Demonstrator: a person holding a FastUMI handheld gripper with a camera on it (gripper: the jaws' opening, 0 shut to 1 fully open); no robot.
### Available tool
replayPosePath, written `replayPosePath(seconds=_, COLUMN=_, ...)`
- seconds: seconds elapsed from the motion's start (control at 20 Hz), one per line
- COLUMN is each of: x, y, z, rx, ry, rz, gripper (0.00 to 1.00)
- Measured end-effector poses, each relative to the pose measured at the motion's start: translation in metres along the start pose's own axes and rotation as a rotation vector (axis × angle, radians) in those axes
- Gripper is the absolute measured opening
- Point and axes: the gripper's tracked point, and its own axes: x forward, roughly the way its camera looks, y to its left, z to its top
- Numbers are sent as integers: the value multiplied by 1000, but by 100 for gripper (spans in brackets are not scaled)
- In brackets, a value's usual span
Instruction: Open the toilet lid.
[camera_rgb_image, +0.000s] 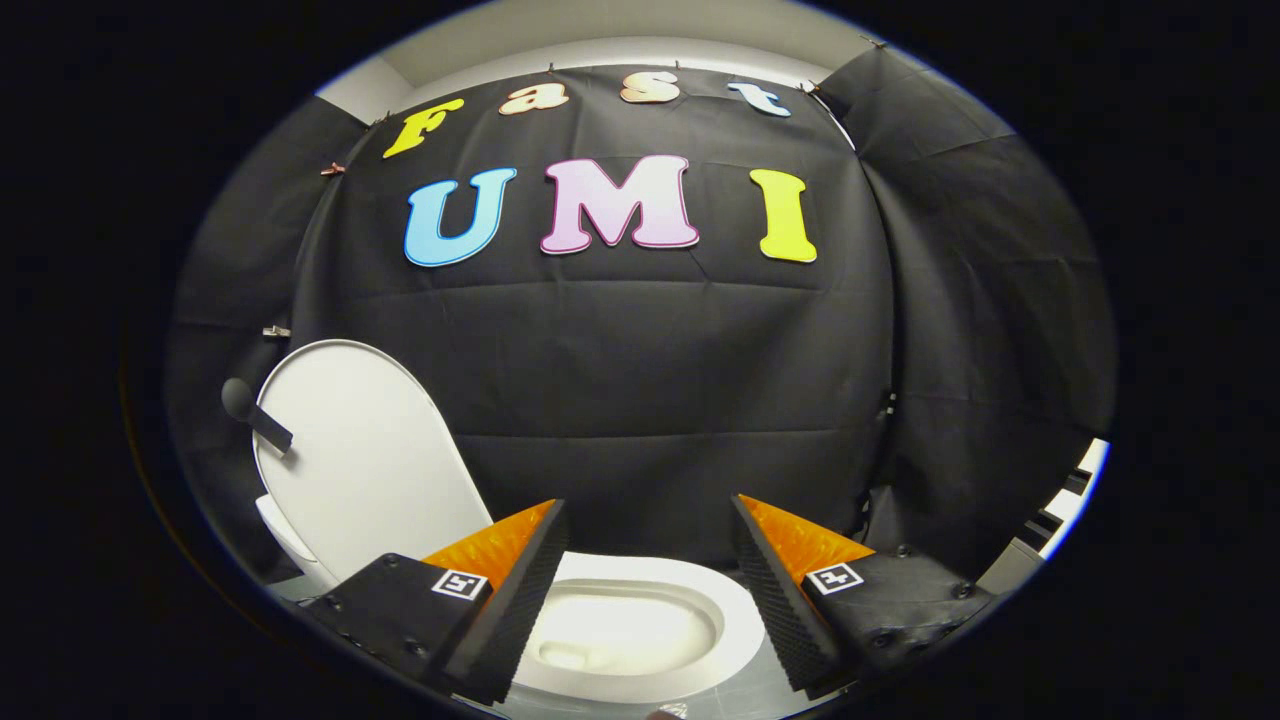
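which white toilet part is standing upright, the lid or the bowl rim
The lid: it stands raised, beyond the gripper's left finger. The bowl rim lies flat between the open fingers, which hold nothing.

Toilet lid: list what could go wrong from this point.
1. The toilet lid stands raised, apparently unsupported by the open gripper; if it isn't past balance, it may drop onto the bowl.
2. The fingers sit just above the bowl's rim, so lowering could knock it.
3. A dark handle juts from the lid's edge and could snag a passing finger.
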Motion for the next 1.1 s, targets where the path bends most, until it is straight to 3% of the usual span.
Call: replayPosePath(seconds=1.1, x=-2, y=0, z=0, rx=4, ry=0, rz=-2, gripper=100)
